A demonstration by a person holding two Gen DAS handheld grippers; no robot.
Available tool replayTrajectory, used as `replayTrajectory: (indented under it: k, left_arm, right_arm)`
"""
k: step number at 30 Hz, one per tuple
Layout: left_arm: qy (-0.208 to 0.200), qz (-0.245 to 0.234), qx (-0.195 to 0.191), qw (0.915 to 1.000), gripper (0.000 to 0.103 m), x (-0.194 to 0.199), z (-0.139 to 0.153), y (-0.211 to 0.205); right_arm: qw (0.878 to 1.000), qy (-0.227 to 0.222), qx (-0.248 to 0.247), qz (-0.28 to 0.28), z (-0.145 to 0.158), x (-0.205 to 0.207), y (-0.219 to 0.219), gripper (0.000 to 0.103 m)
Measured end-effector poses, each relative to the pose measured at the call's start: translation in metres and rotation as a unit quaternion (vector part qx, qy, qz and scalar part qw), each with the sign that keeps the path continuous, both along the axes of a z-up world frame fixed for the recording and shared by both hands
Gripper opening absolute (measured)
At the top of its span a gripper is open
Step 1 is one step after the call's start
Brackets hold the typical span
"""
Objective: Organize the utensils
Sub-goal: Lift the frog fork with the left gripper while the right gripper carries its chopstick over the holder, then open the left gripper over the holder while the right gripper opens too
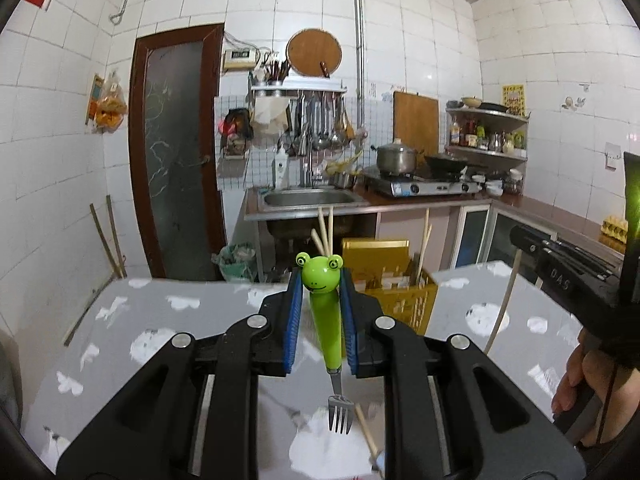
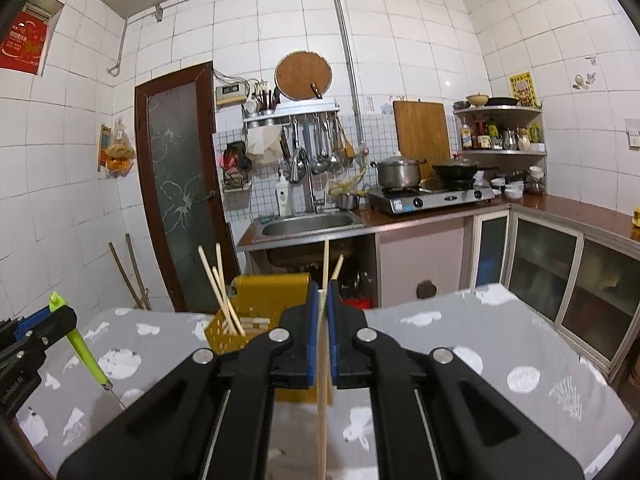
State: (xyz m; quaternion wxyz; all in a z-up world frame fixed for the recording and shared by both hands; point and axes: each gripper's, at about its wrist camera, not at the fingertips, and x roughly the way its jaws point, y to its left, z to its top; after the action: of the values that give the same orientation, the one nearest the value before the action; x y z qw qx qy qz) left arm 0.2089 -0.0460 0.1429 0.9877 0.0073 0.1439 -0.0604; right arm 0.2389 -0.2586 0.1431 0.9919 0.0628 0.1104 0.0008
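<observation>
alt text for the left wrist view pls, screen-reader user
The left hand-held gripper clamps a green frog-handled fork, tines toward the camera, above a grey patterned table. Beyond stands a yellow utensil basket holding chopsticks.

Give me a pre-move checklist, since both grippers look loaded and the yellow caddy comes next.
1. Left gripper shut on the frog fork: ok.
2. Fork tines point down: ok.
3. Right gripper shut on a chopstick: ok.
4. Chopstick near upright: ok.
5. Yellow caddy on the table, ahead of both grippers: ok.
6. Free slot in the caddy for the fork: cannot tell.
</observation>
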Motion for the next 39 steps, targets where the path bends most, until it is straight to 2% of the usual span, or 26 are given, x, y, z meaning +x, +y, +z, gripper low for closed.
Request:
replayTrajectory:
  k: [10,12,16,19,22,24,29,33,35,36,37,38,39]
  left_arm:
    - [-0.063,-0.004,-0.021,0.9978,0.017,0.053,0.074,-0.018]
    - [-0.078,-0.001,-0.019,0.9968,0.017,0.065,0.083,-0.025]
    - [-0.080,-0.007,-0.031,0.9963,0.017,0.093,0.088,-0.033]
    - [-0.072,-0.010,-0.033,0.9968,0.017,0.114,0.076,-0.037]
    - [-0.064,-0.006,-0.027,0.9976,0.017,0.138,0.057,-0.041]
    - [-0.043,-0.010,-0.033,0.9985,0.017,0.158,0.035,-0.040]
    - [0.014,0.000,-0.032,0.9994,0.018,0.196,-0.020,-0.036]
    - [0.065,-0.008,-0.043,0.9969,0.019,0.204,-0.040,-0.023]
    - [0.066,-0.005,-0.047,0.9967,0.033,0.195,-0.039,-0.015]
    - [0.061,0.000,-0.044,0.9972,0.054,0.186,-0.035,-0.011]
    - [0.051,0.008,-0.039,0.9979,0.073,0.175,-0.030,-0.007]
    - [0.040,0.012,-0.035,0.9985,0.080,0.163,-0.025,-0.003]
    - [0.029,0.017,-0.029,0.9990,0.089,0.151,-0.020,0.001]
  right_arm:
    - [0.998,-0.056,0.018,-0.005,0.069,0.035,-0.009,0.005]
    - [0.997,-0.071,0.018,-0.004,0.084,0.044,-0.009,0.005]
    - [0.995,-0.093,0.023,-0.006,0.101,0.064,-0.009,0.005]
    - [0.995,-0.099,0.024,-0.003,0.100,0.082,-0.008,0.005]
    - [0.996,-0.092,0.014,0.000,0.085,0.101,-0.005,0.005]
    - [0.997,-0.081,0.012,0.004,0.071,0.115,-0.004,0.005]
    - [0.999,-0.027,0.012,0.018,0.023,0.145,-0.006,0.005]
    - [0.999,0.016,0.003,0.034,-0.008,0.149,-0.008,0.006]
    - [0.999,0.034,-0.006,0.020,-0.013,0.143,-0.011,0.006]
    - [0.999,0.044,-0.002,0.015,-0.014,0.137,-0.015,0.015]
    - [0.998,0.054,0.003,0.010,-0.014,0.132,-0.020,0.041]
    - [0.998,0.060,0.009,0.006,-0.014,0.127,-0.024,0.056]
    - [0.998,0.061,0.018,0.002,-0.013,0.116,-0.029,0.066]
